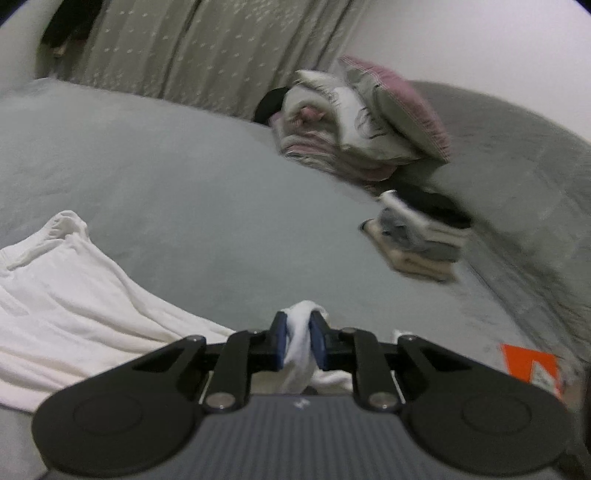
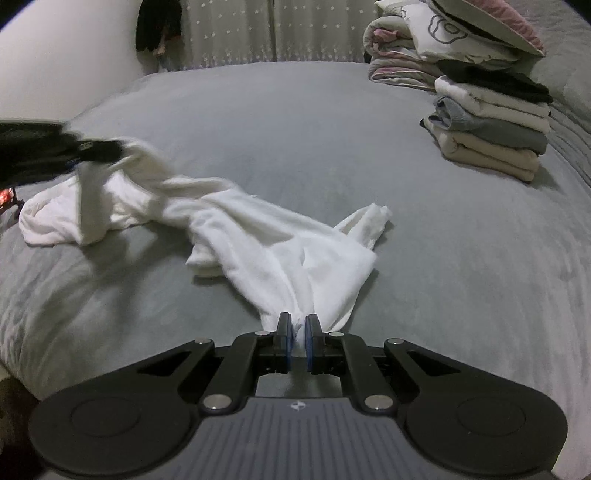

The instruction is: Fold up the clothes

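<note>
A white garment (image 2: 258, 236) lies crumpled across the grey bed (image 2: 443, 266). My right gripper (image 2: 299, 334) is shut on one end of it near the bed's front edge. My left gripper (image 1: 299, 332) is shut on another bunched part of the white garment (image 1: 74, 295), which spreads to its left. In the right wrist view the left gripper (image 2: 99, 149) shows at the far left, blurred, lifting the garment's other end above the bed.
A stack of folded clothes (image 2: 491, 122) sits at the right of the bed, with piled bedding and pillows (image 2: 443, 33) behind it. Curtains (image 2: 273, 29) hang at the back. An orange object (image 1: 532, 365) lies at the lower right in the left wrist view.
</note>
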Motion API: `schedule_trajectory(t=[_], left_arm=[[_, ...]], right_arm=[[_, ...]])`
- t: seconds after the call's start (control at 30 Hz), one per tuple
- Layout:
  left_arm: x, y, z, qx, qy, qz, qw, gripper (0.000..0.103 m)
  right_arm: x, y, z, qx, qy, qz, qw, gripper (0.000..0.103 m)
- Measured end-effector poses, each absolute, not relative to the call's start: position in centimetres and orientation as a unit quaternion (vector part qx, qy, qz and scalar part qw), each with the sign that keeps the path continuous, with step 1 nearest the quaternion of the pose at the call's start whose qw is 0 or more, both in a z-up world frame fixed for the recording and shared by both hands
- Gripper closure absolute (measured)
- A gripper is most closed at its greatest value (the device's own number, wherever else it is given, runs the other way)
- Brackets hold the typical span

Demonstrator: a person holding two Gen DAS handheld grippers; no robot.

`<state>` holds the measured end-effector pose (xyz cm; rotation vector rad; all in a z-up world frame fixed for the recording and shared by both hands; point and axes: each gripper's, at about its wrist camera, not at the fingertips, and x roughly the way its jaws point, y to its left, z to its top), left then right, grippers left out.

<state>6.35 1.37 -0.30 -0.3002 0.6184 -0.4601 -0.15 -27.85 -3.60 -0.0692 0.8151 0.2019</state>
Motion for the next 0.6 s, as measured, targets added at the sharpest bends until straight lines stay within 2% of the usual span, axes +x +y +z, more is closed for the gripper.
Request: schedule_trajectory(t=[0.33, 0.6], left_arm=[[1.0, 6.1, -1.8, -0.187, 0.316, -0.322, 0.873, 0.092], [-0.8, 8.0, -4.1, -0.163, 0.348, -0.300, 0.873, 0.091]], right_arm=[[2.1, -28.5, -2.7, -0.033, 0.378, 0.066, 0.923, 0.095], [3.3, -28.8, -1.7, -0.025, 0.365, 0.047, 0.929, 0.095]])
